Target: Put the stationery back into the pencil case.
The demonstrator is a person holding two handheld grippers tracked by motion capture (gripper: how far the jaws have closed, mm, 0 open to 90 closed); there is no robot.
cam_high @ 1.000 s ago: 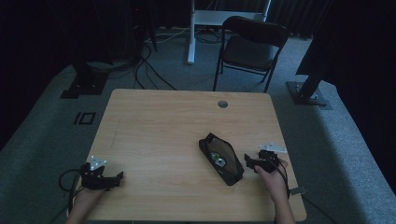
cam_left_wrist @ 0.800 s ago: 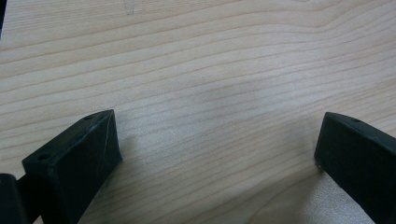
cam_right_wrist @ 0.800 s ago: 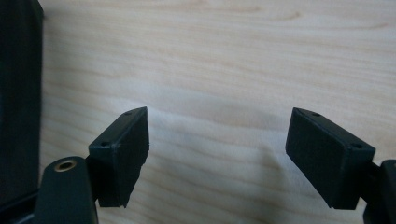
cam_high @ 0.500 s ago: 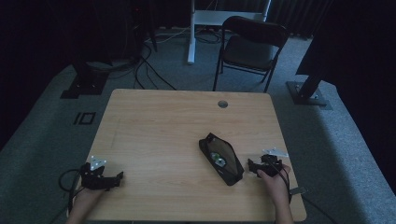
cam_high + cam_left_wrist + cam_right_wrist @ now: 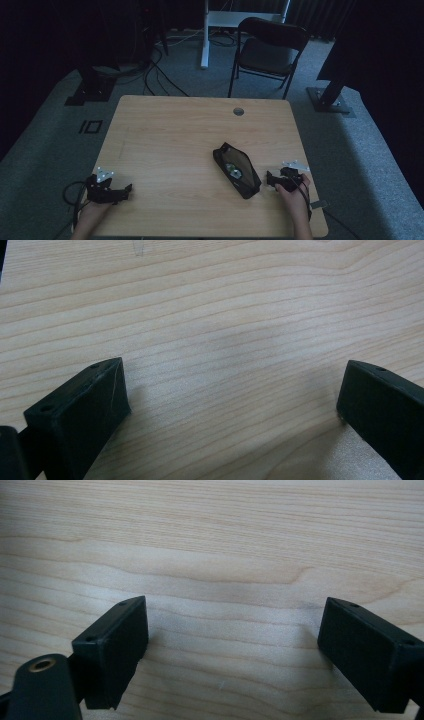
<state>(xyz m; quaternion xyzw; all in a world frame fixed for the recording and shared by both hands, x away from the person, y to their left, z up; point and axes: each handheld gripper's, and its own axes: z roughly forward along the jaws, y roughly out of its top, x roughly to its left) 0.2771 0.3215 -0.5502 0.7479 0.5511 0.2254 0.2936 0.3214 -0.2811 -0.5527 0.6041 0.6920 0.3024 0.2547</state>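
Desk (image 5: 165, 145) pale wood, round grommet hole (image 5: 238, 111) near far edge; folding chair (image 5: 270, 47) beyond on grey floor. Black pouch (image 5: 236, 170) lay flat right of centre, unzipped, shiny round item inside; long axis diagonal, far-left to near-right. Right tongs (image 5: 270, 181) just beside pouch's near end, jaws just widened, nothing between. Left tongs (image 5: 126, 191) wide, empty, well apart at near-left.

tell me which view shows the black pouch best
The high view. There the black pouch lies whole on the wooden table, slanted, its top open with something pale and round inside, beside the right hand-held gripper. The left gripper view and the right gripper view look down past open jaws at bare wood grain.
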